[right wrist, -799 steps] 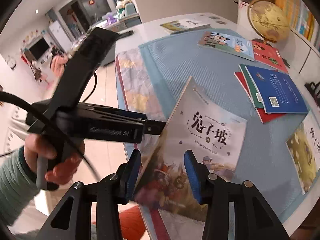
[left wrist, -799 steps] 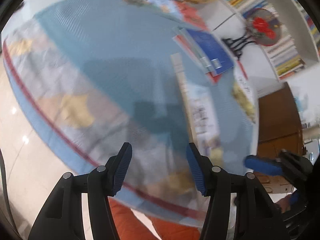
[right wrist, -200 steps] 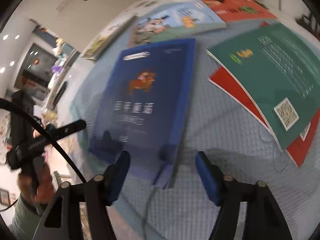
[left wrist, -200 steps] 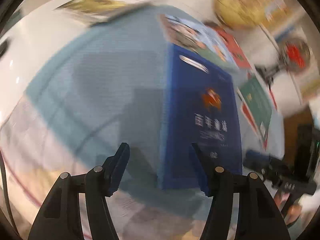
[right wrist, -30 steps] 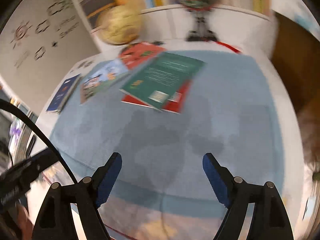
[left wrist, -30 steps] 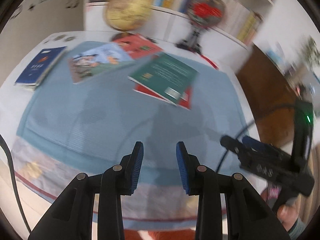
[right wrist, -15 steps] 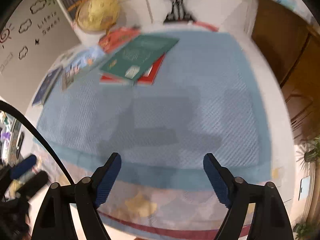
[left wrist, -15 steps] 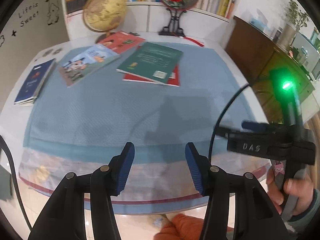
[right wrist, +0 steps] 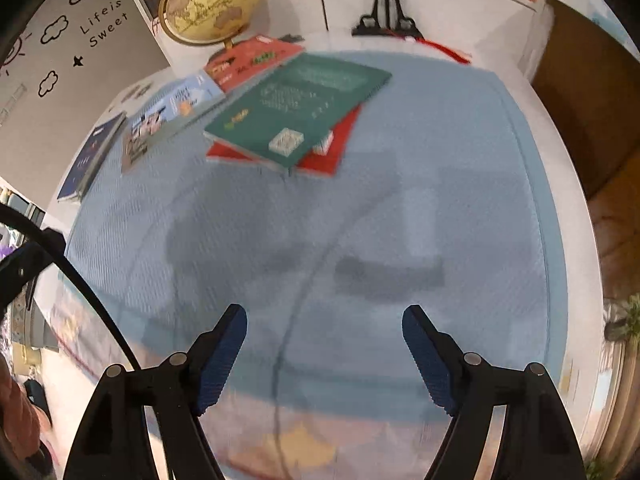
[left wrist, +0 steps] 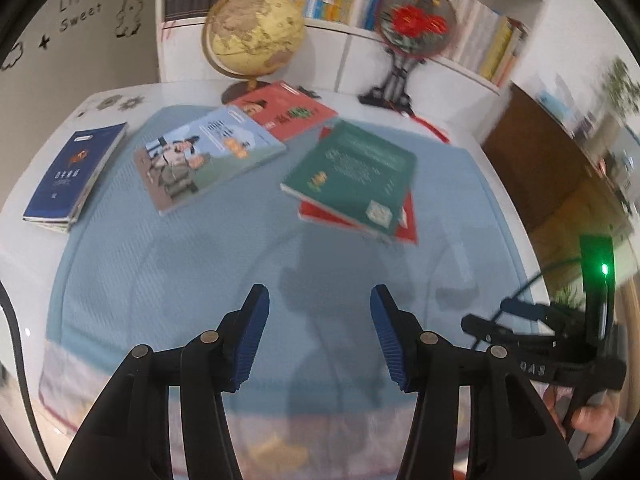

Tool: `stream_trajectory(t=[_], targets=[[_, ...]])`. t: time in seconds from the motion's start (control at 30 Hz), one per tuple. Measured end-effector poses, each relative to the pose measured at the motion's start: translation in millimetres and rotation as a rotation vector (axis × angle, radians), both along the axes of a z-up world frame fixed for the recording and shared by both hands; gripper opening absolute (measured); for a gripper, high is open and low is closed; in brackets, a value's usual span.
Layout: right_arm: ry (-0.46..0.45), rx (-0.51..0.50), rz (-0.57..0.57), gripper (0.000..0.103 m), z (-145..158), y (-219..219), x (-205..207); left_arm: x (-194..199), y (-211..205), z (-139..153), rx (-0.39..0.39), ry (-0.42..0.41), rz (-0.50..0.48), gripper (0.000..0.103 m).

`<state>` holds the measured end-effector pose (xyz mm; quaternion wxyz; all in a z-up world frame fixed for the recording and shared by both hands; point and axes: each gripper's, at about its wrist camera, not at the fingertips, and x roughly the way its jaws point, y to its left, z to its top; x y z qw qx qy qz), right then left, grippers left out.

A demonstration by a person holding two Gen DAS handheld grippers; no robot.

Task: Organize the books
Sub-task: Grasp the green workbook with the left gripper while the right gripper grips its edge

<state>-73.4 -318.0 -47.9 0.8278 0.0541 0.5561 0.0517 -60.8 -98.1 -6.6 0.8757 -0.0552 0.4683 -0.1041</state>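
A green book [left wrist: 352,176] lies on a red one [left wrist: 406,220] at the far middle of the blue cloth [left wrist: 180,272]. Left of them are an illustrated book [left wrist: 208,156], a red book [left wrist: 288,112] by the globe, and a dark blue book [left wrist: 74,172] atop a small stack. My left gripper [left wrist: 320,320] hovers open over bare cloth, short of the books. My right gripper [right wrist: 324,332] also hangs over bare cloth, its jaws closing with nothing between them. The green book [right wrist: 296,108] lies well ahead of it. A hand [left wrist: 592,420] holds the right gripper [left wrist: 488,314].
A globe [left wrist: 254,36] and a round red-flowered ornament on a black stand [left wrist: 416,16] stand at the table's back edge, with bookshelves [left wrist: 492,40] behind. A brown cabinet [right wrist: 592,92] is on the right. The white table rim [right wrist: 568,184] curves round the cloth.
The left gripper's jaws stand wider than a second ago. Both views have shifted, so the books now look nearer and higher in frame. The right gripper sits lower at the left view's edge.
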Motion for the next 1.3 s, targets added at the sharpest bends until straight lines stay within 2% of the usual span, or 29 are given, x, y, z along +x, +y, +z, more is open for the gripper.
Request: stream_trajectory(t=[0.13, 0.23, 0.27, 0.4, 0.63, 0.73, 0.87, 1.0, 1.17, 1.3], targets=[[-0.05, 0.059, 0.049, 0.078, -3, -1, 50, 61, -3, -9, -0.026, 0.0, 0.049, 0.05], [-0.077, 0.089, 0.097, 0.075, -10, -2, 85, 114, -17, -27, -0.006, 0.028, 0.063, 0.05], [-0.074, 0.097, 0.113, 0.066, -14, -3, 96, 126, -20, -32, -0.005, 0.038, 0.065, 0.05], [-0.038, 0.131, 0.136, 0.056, -31, -12, 135, 179, -34, -64, 0.026, 0.068, 0.088, 0.05], [0.029, 0.17, 0.18, 0.056, -59, -21, 176, 233, -43, -106, 0.024, 0.12, 0.116, 0.05], [0.06, 0.193, 0.186, 0.056, -68, -23, 187, 238, -48, -118, -0.029, 0.177, 0.084, 0.05], [0.059, 0.233, 0.203, 0.057, -70, -29, 188, 221, -58, -117, -0.053, 0.187, 0.058, 0.05], [0.051, 0.206, 0.208, 0.058, -68, -39, 180, 197, -74, -114, -0.038, 0.187, 0.036, 0.051], [0.075, 0.173, 0.22, 0.059, -66, -64, 155, 156, -91, -118, -0.117, 0.233, 0.006, 0.051], [0.106, 0.127, 0.272, 0.064, -67, -84, 126, 122, -116, -124, -0.143, 0.296, -0.109, 0.051]])
